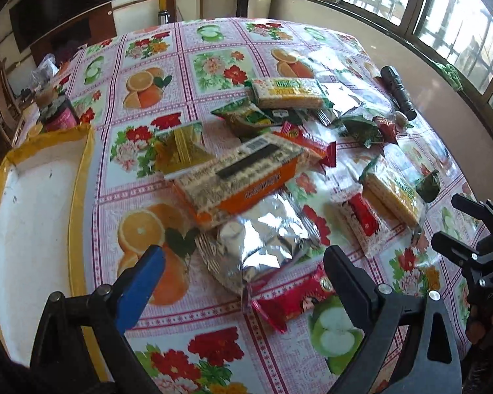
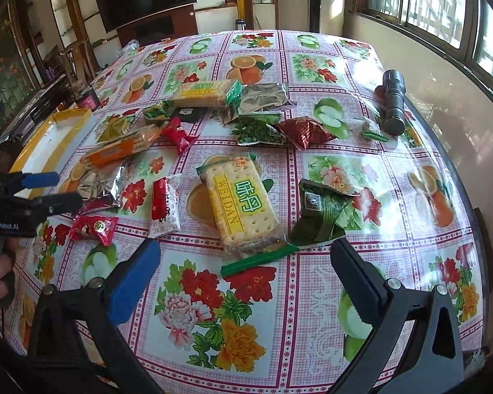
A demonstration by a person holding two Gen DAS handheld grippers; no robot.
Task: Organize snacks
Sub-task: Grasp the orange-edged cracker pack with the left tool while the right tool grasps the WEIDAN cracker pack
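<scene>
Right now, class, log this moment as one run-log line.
left claw: open, over silver pouch | right claw: open, before Weidan crackers | tray: no snacks seen | snacks: scattered on table

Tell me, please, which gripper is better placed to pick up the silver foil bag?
Left. The open left gripper faces the silver foil bag directly. The right gripper faces the Weidan cracker pack instead.

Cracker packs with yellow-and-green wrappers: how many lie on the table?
2. One cracker pack lies near the table's front, just ahead of the right gripper; the other pack lies farther back in the pile. More may be hidden underneath.
</scene>
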